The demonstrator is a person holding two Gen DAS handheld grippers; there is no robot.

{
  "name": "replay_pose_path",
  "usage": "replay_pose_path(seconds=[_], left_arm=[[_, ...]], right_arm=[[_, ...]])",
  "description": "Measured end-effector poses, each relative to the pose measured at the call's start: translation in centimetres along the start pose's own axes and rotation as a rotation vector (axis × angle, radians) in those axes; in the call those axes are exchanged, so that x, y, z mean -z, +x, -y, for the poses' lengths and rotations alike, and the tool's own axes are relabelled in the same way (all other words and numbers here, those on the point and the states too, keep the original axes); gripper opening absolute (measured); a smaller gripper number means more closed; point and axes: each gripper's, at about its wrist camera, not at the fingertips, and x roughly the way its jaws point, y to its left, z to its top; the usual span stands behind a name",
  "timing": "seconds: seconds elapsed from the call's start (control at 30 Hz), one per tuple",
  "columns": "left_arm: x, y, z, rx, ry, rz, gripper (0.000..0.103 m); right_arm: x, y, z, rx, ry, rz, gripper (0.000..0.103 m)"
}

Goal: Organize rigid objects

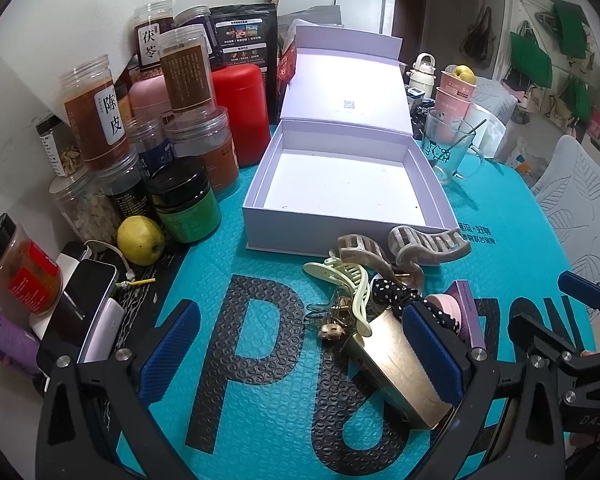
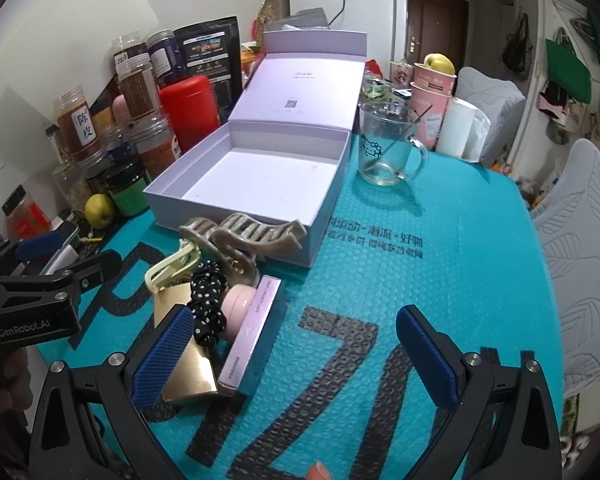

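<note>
An open lavender box (image 1: 340, 184) (image 2: 260, 176) stands empty on the teal mat, lid tipped back. In front of it lies a heap: a beige claw clip (image 1: 424, 246) (image 2: 256, 232), a pale green clip (image 1: 350, 284) (image 2: 172, 266), a polka-dot scrunchie (image 1: 404, 300) (image 2: 208, 300), a pink round case (image 2: 240, 306), a slim lilac box (image 2: 252, 340) and a gold rectangular clip (image 1: 400, 372) (image 2: 190, 368). My left gripper (image 1: 300, 352) is open, its right finger beside the gold clip. My right gripper (image 2: 296, 360) is open over bare mat, right of the heap.
Jars and bottles (image 1: 100, 120), a red canister (image 1: 244, 112) and a lemon (image 1: 140, 240) crowd the left. A phone (image 1: 80, 312) lies at the left edge. A glass mug (image 2: 388, 148), pink cups (image 2: 432, 92) and a paper roll (image 2: 464, 128) stand behind right.
</note>
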Motion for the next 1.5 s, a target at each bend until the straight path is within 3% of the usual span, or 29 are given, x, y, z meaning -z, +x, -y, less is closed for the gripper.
replay_pose_path(seconds=[1.03,1.5], left_arm=[[1.1,-1.9,0.0,-0.013,-0.015,0.037,0.103],[3.4,-1.5,-0.3,-0.011,-0.043,0.017,0.103]], right_arm=[[0.7,-1.6,0.2,-0.010,-0.012,0.028,0.103],[2.3,-1.2,-0.3,-0.054,-0.035,0.016,0.103]])
